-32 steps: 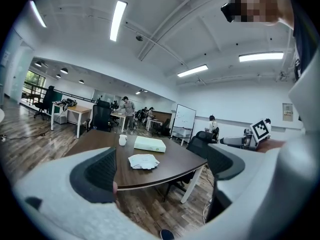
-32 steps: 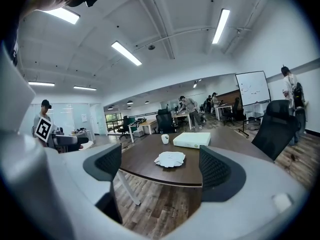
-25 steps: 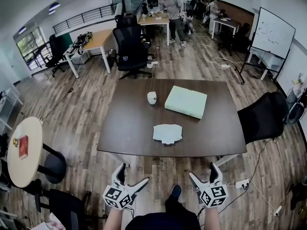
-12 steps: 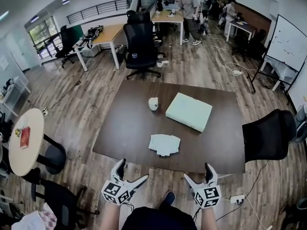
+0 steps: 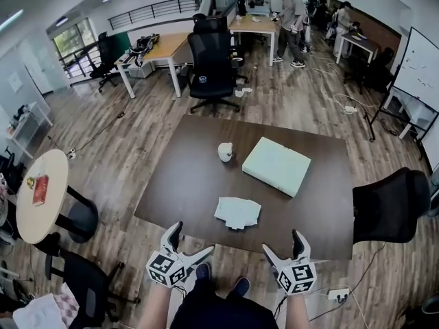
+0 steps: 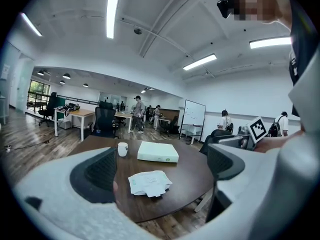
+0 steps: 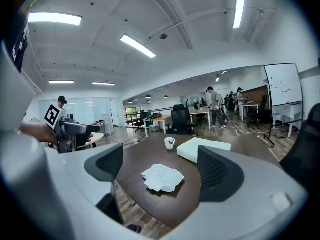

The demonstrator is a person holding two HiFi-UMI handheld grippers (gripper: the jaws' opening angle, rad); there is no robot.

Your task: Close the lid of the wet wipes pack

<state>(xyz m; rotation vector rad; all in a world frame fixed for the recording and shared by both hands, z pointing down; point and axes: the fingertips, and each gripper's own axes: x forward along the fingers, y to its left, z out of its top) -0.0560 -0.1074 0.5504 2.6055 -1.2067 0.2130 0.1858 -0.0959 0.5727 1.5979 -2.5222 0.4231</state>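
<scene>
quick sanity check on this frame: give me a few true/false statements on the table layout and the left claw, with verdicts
1. The wipes pack lies on the table near the edge closest to the person. True.
2. The left claw is shut on the pack. False: the left claw is open and empty, held short of the table.
3. In the head view the mug stands left of the pale green box. True.
4. The box lies between the pack and the person. False: it lies beyond the pack, toward the far right of the table.
</scene>
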